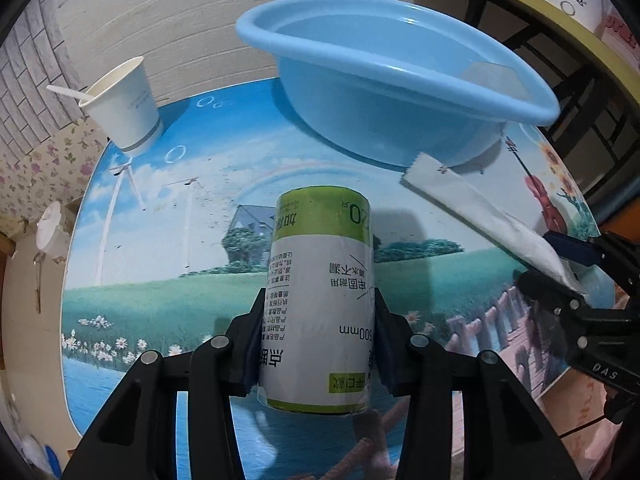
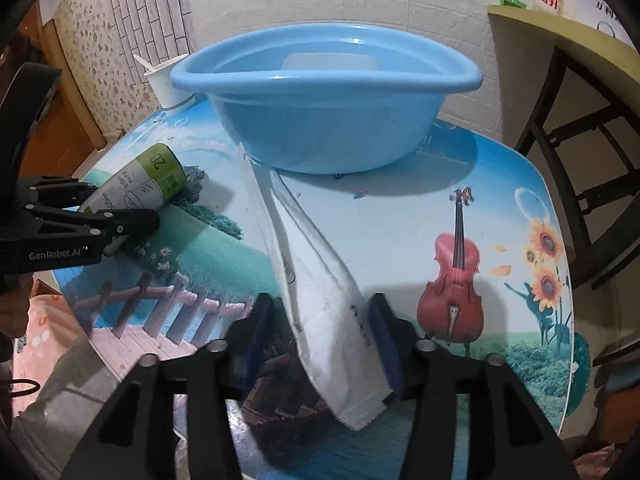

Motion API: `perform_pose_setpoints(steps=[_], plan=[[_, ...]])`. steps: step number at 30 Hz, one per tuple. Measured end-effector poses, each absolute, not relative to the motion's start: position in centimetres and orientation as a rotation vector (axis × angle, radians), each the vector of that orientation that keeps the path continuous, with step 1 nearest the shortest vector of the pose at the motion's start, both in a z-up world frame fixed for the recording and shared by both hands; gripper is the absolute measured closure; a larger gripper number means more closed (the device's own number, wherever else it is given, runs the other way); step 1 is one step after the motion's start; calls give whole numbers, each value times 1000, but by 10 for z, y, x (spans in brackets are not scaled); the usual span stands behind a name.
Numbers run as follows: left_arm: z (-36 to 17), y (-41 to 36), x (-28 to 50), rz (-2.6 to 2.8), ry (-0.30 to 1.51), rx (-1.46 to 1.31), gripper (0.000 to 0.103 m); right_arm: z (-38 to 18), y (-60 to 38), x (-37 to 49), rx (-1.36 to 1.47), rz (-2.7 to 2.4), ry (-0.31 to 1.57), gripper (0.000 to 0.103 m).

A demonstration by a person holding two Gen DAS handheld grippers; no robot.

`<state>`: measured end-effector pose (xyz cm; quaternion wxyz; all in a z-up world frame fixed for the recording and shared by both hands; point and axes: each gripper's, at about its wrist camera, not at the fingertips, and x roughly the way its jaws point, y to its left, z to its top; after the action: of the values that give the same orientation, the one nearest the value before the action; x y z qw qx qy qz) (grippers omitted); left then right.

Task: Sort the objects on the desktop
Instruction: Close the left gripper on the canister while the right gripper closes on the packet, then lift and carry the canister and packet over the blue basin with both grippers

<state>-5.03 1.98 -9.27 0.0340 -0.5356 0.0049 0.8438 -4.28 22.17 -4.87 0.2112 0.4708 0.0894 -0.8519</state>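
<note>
Left wrist view: left hand-held gripper [image 1: 320, 344] is pinching a bag roll [image 1: 320, 304]; right hand-held gripper [image 2: 316, 344], spread, is straddling a white sachet [image 2: 320, 300]; blue basin [image 2: 320, 80] is awaiting both.

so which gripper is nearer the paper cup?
Left. The left gripper, clamped on the roll, sits on the cup's side of the table. The right gripper, around the white pouch, is further off, with the basin partly hiding the cup.

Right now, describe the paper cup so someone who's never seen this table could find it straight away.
Start at the big blue basin at the back of the picture-printed table. Beside it, by the white brick wall, stands the white paper cup. It's the only upright open container, with a white spoon sticking out.
</note>
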Motion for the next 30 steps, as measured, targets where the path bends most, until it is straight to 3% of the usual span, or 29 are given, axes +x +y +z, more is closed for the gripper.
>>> perform_pose_setpoints(steps=[3,8,15,21,30], plan=[[-95,23,-51,2607,16,-1634,60,-50,220,-43,1299,-2370,236,47],[-94,37,-36,2613,63,-1606,59,-53,207,-42,1265,-2376,277,35],[-93,31,-42,2605,65,-1603,59,-53,204,-44,1247,-2373,280,34],[-92,33,-56,2622,51,-1555,58,-52,207,-41,1210,-2371,284,59],[-91,33,-56,2627,43,-1538,60,-50,206,-41,1207,-2348,260,66]])
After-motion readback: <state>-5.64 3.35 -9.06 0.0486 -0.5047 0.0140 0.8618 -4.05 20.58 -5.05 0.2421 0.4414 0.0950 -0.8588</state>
